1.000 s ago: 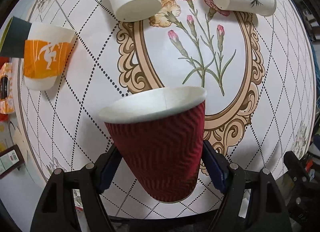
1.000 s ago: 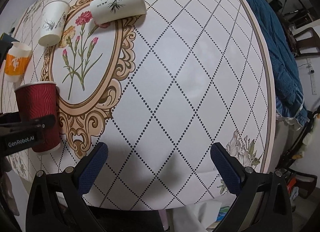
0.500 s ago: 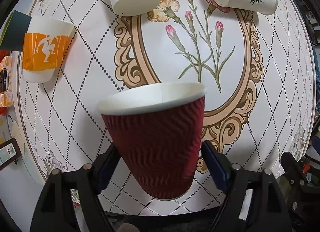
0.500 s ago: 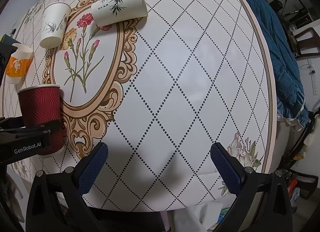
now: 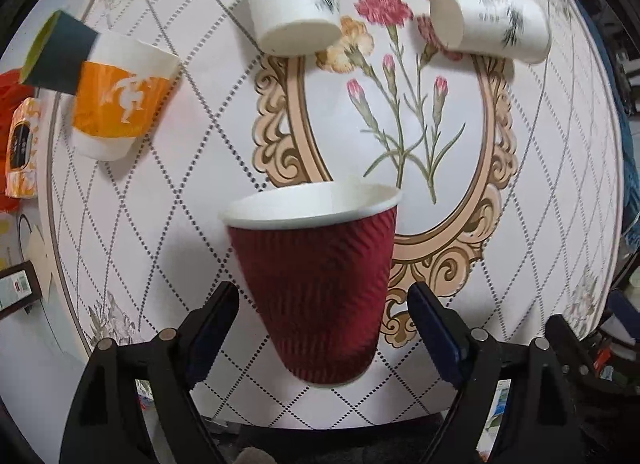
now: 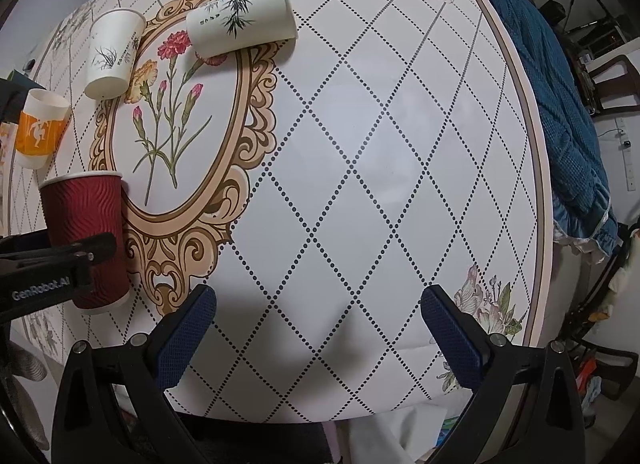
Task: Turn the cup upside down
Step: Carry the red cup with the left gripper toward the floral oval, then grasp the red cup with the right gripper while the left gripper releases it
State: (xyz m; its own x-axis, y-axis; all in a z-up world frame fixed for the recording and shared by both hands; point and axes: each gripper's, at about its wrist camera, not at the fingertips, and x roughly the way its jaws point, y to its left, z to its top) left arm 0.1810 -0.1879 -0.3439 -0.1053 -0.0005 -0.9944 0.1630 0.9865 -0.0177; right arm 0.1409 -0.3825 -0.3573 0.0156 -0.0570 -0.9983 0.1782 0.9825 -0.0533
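A dark red ribbed paper cup [image 5: 316, 288] with a white rim stands mouth-up on the round white tabletop [image 6: 400, 144], at the lower edge of the ornate beige oval frame with carnations [image 5: 400, 136] printed on the cloth. Its white inside shows only near the rim, and I cannot tell whether anything is in it. The left gripper [image 5: 324, 328] is spread wide around the cup's lower half, with a gap showing between each blue pad and the ribbed wall, so nothing is pinched. In the right wrist view the same cup [image 6: 86, 240] sits upright with the left gripper's black finger crossing in front of it.

Beyond the frame's far left side, a white paper cup with a grass sketch [image 5: 294, 0] stands mouth-up. At the frame's far right side, a white paper cup with a bamboo print [image 5: 490, 24] lies on its side, its base toward the left camera. Left of the frame stands a white cup with an orange sleeve and a white figure [image 5: 120, 100], upright.

The right gripper [image 6: 320, 336] hovers spread over bare diamond-patterned cloth to the right of the frame, holding nothing.
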